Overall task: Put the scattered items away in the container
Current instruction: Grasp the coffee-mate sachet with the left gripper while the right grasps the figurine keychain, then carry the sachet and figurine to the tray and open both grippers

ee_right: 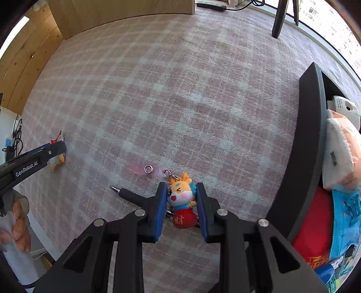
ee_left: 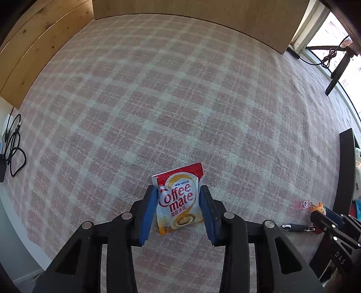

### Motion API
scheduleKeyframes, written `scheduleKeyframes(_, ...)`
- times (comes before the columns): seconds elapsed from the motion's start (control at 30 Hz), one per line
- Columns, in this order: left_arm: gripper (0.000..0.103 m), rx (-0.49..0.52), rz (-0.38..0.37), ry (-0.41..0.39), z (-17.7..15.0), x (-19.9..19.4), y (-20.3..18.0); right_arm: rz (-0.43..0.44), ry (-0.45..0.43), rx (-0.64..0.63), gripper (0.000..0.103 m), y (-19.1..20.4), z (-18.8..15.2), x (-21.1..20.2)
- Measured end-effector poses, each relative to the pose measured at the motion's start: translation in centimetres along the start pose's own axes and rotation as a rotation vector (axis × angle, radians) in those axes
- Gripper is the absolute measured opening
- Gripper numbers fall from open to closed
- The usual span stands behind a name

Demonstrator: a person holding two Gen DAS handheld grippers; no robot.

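A: Nearest to us, the left claw (ee_left: 178, 207) has its blue pads pressed on both sides of the Coffee-mate sachet (ee_left: 178, 199), which stands upright on the checked cloth (ee_left: 158, 101) of the counter, toward its near edge.

B: And the right claw (ee_right: 181, 206)?

A: Clamped the same way, on the dragon keychain (ee_right: 181, 200). A black pen (ee_right: 129, 195) lies under it, its tip pointing left. The keychain's pink strap (ee_right: 146, 169) trails away across the cloth just beyond.

B: So how far along is the tidying?

A: Partway, I'd say. The black container (ee_right: 312, 135) at the right edge of the counter already holds several things: a red pouch (ee_right: 312, 230), something blue (ee_right: 346, 216), a pale plush item (ee_right: 338, 148) and a white device (ee_right: 341, 106). The sachet and the keychain are gripped but neither is in yet, and the pen is untouched.

B: Anything you can't make out?

A: Plenty. The container is cut off at the right, so I can't see how full it is. The claw covers the pen's back half. I can't tell whether either item has left the cloth. Farther off there are only wooden panels (ee_left: 203, 13) along the far edge and a dark stand (ee_right: 279, 15) by the window.
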State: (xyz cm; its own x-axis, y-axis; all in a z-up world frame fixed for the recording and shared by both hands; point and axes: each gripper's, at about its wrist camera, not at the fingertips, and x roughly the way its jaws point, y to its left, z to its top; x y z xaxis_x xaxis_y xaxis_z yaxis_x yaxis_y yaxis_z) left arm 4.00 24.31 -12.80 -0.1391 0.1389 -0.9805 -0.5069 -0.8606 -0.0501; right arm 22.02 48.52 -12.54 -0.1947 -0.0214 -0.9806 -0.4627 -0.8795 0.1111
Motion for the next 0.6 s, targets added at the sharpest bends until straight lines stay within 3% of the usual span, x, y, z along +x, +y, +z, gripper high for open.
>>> scheduleKeyframes(0.03,0.009,-0.005,-0.012,0.006,-0.4,-0.2,1.0,0.003,-0.007,0.008,0.025,-0.5,-0.1,-0.2)
scheduleKeyframes(0.33,0.003,-0.067,-0.05,-0.004,-3.6,-1.3,9.4,0.025,-0.064,0.066,0.025,-2.9,-1.1,-2.1)
scheduleKeyframes(0.6,0.003,-0.078,-0.101,-0.07,-6.3,-5.6,12.6,0.044,-0.127,0.112,0.025,-4.8,-2.0,-4.5)
